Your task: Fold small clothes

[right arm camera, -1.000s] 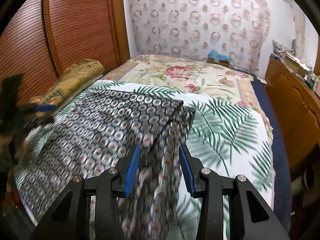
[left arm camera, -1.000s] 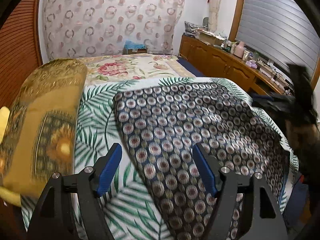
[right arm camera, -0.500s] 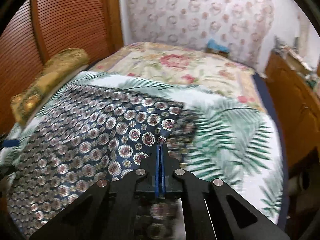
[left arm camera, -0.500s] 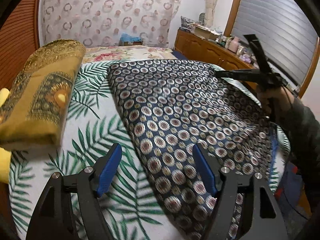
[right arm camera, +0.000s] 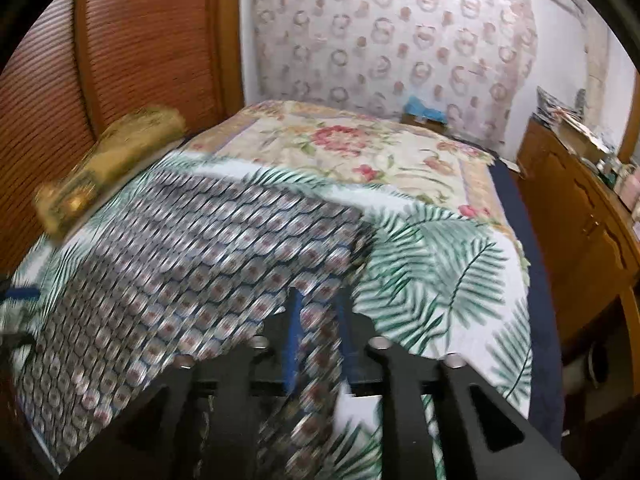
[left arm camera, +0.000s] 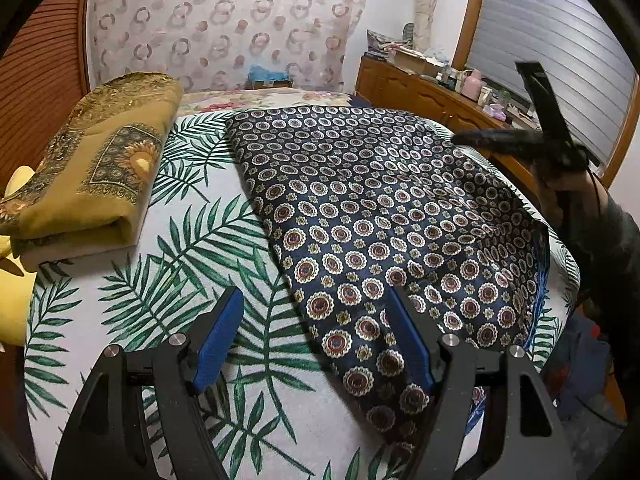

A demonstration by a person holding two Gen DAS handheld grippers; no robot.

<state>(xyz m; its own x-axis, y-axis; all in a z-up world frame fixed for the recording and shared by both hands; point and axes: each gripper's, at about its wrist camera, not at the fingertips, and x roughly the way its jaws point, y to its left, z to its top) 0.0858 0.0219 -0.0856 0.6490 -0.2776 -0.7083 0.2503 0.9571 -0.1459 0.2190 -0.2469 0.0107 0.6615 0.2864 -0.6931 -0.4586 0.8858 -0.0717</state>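
navy cloth with round medallions (left arm camera: pixel 372 216) lies spread on the bed's palm-leaf sheet (left arm camera: pixel 160 288), filling the centre and right of the left wrist view. the left tool (left arm camera: pixel 316 340) stands wide over its lower edge, gripping nothing. the right wrist view is blurred; there the right tool (right arm camera: pixel 318 320) is opening, the cloth between its pads, contact unclear. a folded mustard blanket (left arm camera: pixel 96 168) sits upper left.

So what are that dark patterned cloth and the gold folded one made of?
The dark patterned cloth looks like thin satin or silk: it has a slight sheen and lies flat. The gold folded cloth looks thicker and matte, perhaps velvet or chenille, going by its plump rounded fold.
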